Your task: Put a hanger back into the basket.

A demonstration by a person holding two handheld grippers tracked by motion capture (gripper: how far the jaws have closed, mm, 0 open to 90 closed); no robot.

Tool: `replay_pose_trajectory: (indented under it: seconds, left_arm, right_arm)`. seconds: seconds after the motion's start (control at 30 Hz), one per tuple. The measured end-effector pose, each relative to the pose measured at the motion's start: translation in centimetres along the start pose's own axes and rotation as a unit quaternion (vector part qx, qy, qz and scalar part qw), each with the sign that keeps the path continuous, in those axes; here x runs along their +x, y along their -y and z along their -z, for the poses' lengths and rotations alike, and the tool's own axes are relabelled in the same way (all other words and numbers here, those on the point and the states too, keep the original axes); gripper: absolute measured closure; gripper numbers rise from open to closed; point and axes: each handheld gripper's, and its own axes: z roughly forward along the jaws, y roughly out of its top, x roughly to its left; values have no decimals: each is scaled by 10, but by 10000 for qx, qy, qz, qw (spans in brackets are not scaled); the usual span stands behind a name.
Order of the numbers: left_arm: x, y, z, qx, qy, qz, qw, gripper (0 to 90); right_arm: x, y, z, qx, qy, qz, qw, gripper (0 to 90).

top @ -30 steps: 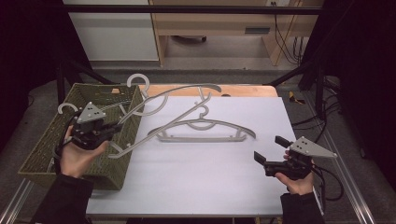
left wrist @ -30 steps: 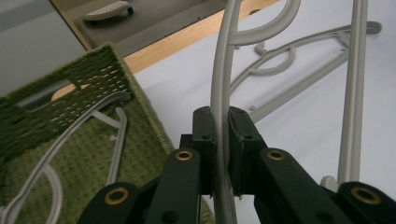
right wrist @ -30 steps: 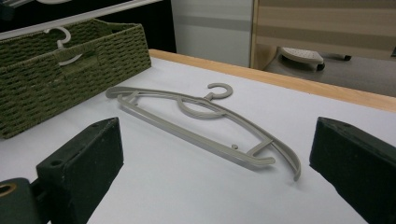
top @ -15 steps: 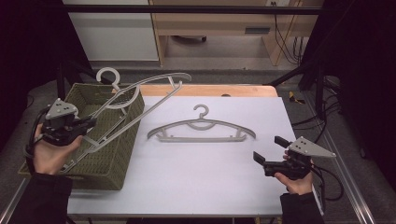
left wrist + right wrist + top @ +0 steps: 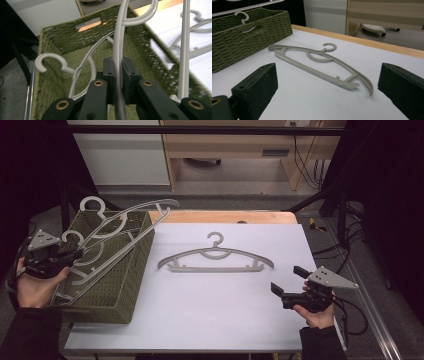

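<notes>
At the left of the high view, the left gripper [image 5: 67, 256] is clamped on a grey hanger [image 5: 132, 215], which hangs over the green woven basket [image 5: 122, 290] with its far arm sticking out past the basket's upper right corner. In the left gripper view the 2 pads [image 5: 110, 75] pinch the thin bar of that hanger [image 5: 117, 55] from both sides. At least 1 more hanger [image 5: 75, 72] already lies inside the basket [image 5: 140, 50].

The main risk, as I judge it, is a snag: the held hanger is long and tilted, so on the way down its far end could catch the basket's rim, or its hook could tangle with the hanger underneath (hooks love to lock together). The grip sits on a narrow bar, so the hanger could also swivel between the pads.

At the lower right, the right gripper [image 5: 290, 285] rests with its jaws wide apart and empty, facing a 2nd hanger [image 5: 216, 260] flat in the middle of the white table [image 5: 200, 320]. That hanger [image 5: 317, 65] lies very flat, so pinching it may just push it along the smooth surface.
</notes>
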Motion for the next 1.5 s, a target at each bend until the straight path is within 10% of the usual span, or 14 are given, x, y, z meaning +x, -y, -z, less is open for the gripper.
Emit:
replay_pose_trajectory:
  seconds: [0.9,1.5]
  left_arm:
    - [61,51,-8,309,-622,320,9971,822]
    - [53,65,-24,586,-620,206,9961,821]
  right_arm:
    - [1,1,-4,65,24,14,10000,26]
    - [1,2,-6,90,14,21,10000,26]
